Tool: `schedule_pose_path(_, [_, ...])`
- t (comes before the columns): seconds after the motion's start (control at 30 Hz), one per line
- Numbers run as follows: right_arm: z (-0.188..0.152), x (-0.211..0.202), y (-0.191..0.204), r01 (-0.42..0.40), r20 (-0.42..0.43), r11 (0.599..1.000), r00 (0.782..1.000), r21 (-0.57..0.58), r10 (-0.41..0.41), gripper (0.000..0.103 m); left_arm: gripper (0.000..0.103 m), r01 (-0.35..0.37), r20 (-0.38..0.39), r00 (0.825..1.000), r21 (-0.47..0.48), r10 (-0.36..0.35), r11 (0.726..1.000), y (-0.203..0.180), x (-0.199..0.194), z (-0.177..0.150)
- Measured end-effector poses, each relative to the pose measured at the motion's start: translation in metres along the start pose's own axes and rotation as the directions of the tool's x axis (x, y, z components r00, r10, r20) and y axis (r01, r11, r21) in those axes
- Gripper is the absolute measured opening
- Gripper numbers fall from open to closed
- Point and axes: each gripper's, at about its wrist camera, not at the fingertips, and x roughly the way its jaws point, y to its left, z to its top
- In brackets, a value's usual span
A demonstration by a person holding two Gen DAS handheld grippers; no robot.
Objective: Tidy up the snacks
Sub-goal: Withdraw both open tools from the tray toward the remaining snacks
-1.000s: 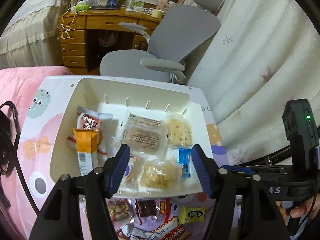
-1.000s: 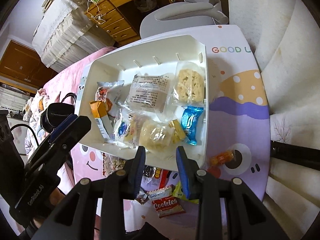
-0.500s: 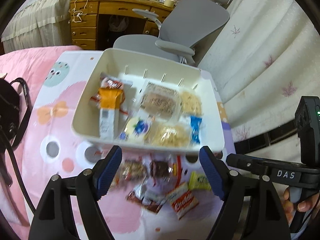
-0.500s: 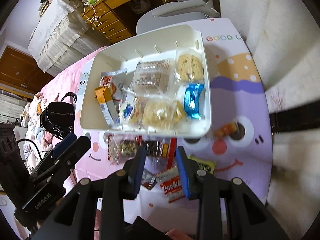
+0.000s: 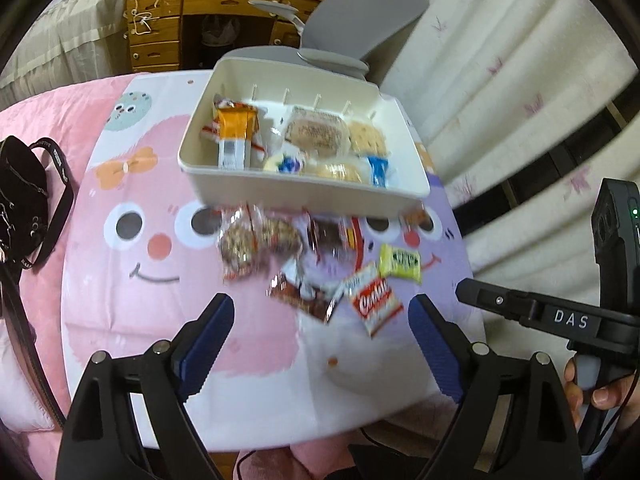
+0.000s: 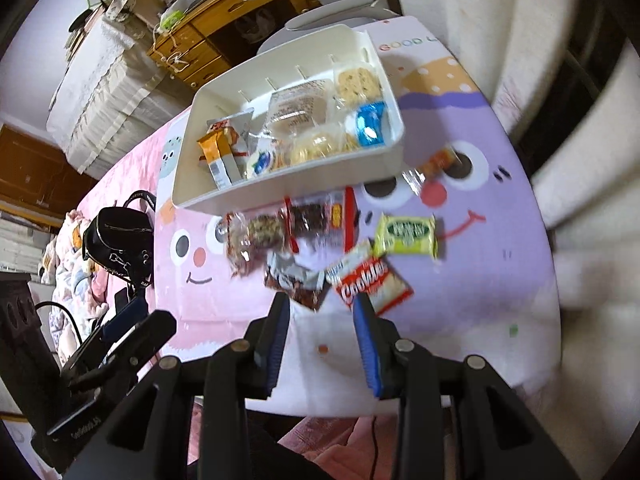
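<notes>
A white bin (image 5: 304,190) (image 6: 304,184) holds several wrapped snacks on a cartoon-print table cover. In front of it loose snacks lie in a heap: a red cookies packet (image 5: 376,304) (image 6: 370,280), a yellow-green packet (image 5: 400,262) (image 6: 406,234), a dark torn wrapper (image 5: 304,296) (image 6: 296,282) and nut bars (image 5: 256,242) (image 6: 256,236). A small orange packet (image 6: 438,162) lies beside the bin's right end. My left gripper (image 5: 322,338) is open and empty, near the table's front edge. My right gripper (image 6: 322,340) is open and empty, just short of the cookies packet.
A black bag (image 5: 24,200) (image 6: 116,240) lies at the table's left. A grey office chair (image 5: 352,12) and a wooden desk (image 5: 168,28) stand behind the table. A cream curtain (image 5: 500,80) hangs on the right.
Both grippers have pulled back from over the bin toward the table's front edge. The loose snacks in front of the bin have come fully into view. Both grippers stay open and empty.
</notes>
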Motion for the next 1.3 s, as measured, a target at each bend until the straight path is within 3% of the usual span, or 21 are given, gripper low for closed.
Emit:
schedule_pose_path(0.27, [-0.053, -0.012, -0.015, 0.05, 0.05, 0.998, 0.997, 0.046, -0.052, 0.035, 0.088, 0.019, -0.067, 0.998, 0.013, -0.018, 1.0, -0.002, 0.0, -0.036])
schedule_pose_path(0.47, [-0.073, -0.012, -0.032, 0.055, 0.052, 0.996, 0.997, 0.07, -0.059, 0.035, 0.088, 0.018, -0.11, 0.994, -0.028, -0.021, 0.999, -0.005, 0.007, -0.042])
schedule_pose_path(0.67, [-0.078, -0.007, -0.053, 0.077, 0.048, 0.996, 0.996, 0.052, -0.08, 0.035, 0.088, -0.003, -0.118, 0.993, -0.135, -0.013, 0.991, -0.007, 0.023, -0.037])
schedule_pose_path(0.83, [-0.066, 0.0, -0.07, 0.082, 0.05, 0.996, 0.996, -0.044, -0.079, 0.035, 0.088, -0.053, -0.131, 0.991, -0.215, 0.025, 0.975, -0.014, 0.042, -0.032])
schedule_pose_path(1.1, [-0.036, 0.012, -0.095, 0.062, 0.044, 0.968, 0.998, -0.241, -0.053, 0.035, 0.088, -0.169, -0.071, 0.986, -0.317, 0.154, 0.933, -0.027, 0.056, -0.021])
schedule_pose_path(1.3, [-0.013, 0.024, -0.104, 0.046, 0.05, 0.904, 0.998, -0.426, -0.027, 0.035, 0.088, -0.235, -0.093, 0.972, -0.294, 0.217, 0.926, -0.046, 0.073, -0.017])
